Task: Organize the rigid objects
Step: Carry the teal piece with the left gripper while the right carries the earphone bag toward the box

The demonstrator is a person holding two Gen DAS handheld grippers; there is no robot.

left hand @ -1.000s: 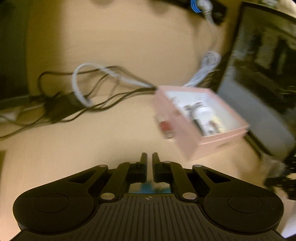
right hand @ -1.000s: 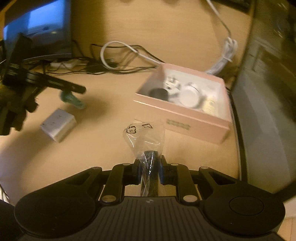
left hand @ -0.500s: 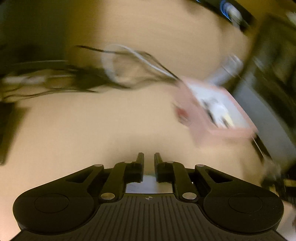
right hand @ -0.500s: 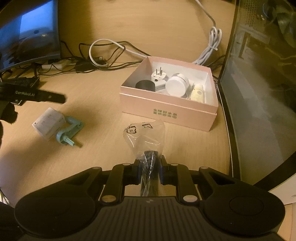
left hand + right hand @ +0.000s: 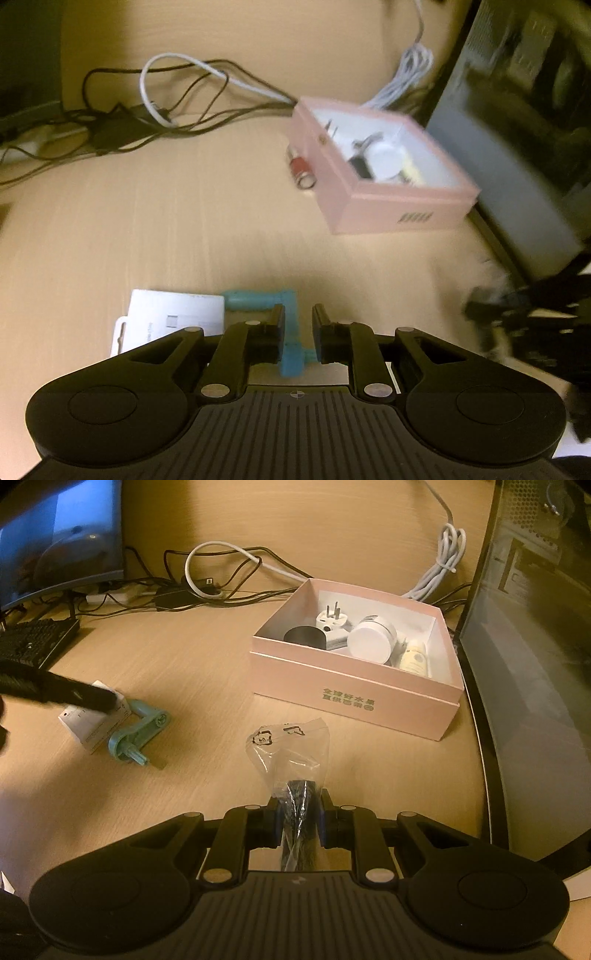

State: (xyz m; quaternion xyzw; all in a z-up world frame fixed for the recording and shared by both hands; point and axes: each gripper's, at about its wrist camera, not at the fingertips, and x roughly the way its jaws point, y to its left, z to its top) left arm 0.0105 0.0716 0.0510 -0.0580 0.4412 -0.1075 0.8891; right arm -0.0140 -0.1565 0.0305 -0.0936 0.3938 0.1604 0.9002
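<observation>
Since a moment earlier, the left hand-held gripper (image 5: 298,334) had dropped, spread, over the teal crank (image 5: 288,332) on the tabletop (image 5: 184,221); the right hand-held gripper (image 5: 298,825) kept pinching its bagged part (image 5: 295,768) near the pink box (image 5: 354,694).

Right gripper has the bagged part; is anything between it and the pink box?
Nothing visible. The right gripper holds the plastic bag, and only bare desk lies between it and the near wall of the pink box. The teal crank and white carton sit off to the left.
</observation>
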